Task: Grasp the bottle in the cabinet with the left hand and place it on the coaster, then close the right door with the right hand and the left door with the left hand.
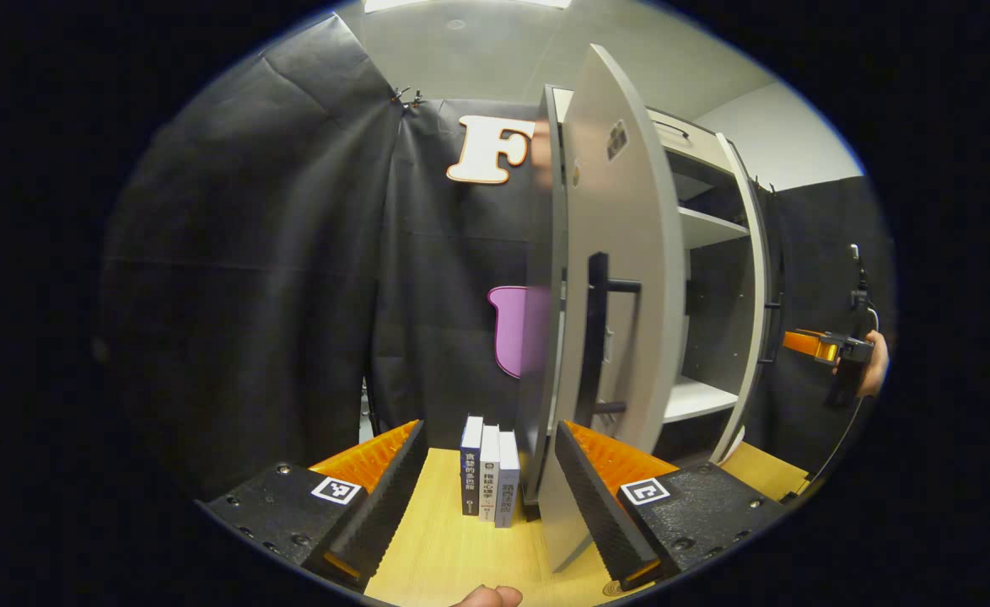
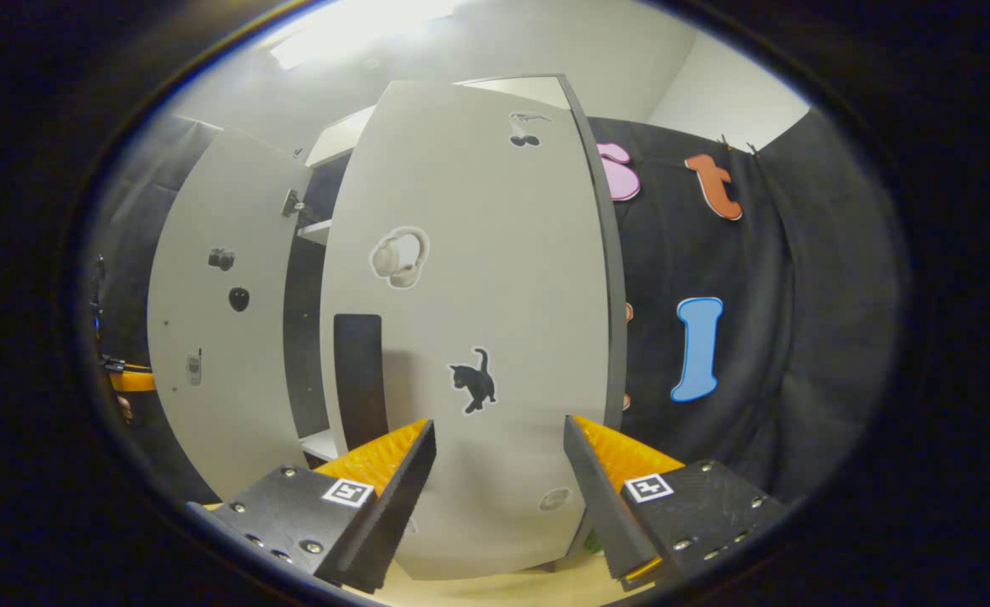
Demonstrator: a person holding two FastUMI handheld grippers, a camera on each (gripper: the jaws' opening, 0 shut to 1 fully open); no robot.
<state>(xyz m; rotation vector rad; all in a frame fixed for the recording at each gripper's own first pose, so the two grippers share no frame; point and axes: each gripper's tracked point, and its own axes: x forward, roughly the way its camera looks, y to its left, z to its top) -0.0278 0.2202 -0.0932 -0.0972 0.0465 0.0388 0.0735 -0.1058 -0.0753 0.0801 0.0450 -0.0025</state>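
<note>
The left hand-held gripper (image 1: pixel 488 497) stood wide and empty over the tabletop (image 1: pixel 444 548), three upright books (image 1: pixel 489 476) between its fingers at 12 o'clock. The left door (image 1: pixel 613 320) stood ajar edge-on at 1 o'clock, its black handle (image 1: pixel 600 329) facing the cabinet (image 1: pixel 714 278) shelves. The right hand-held gripper (image 2: pixel 499 497), also wide and empty, faced the right door (image 2: pixel 470 320), stickers on its front. The bottle could not be made out.

grey door (image 2: pixel 478 278), black cat sticker (image 2: pixel 473 382)
</note>
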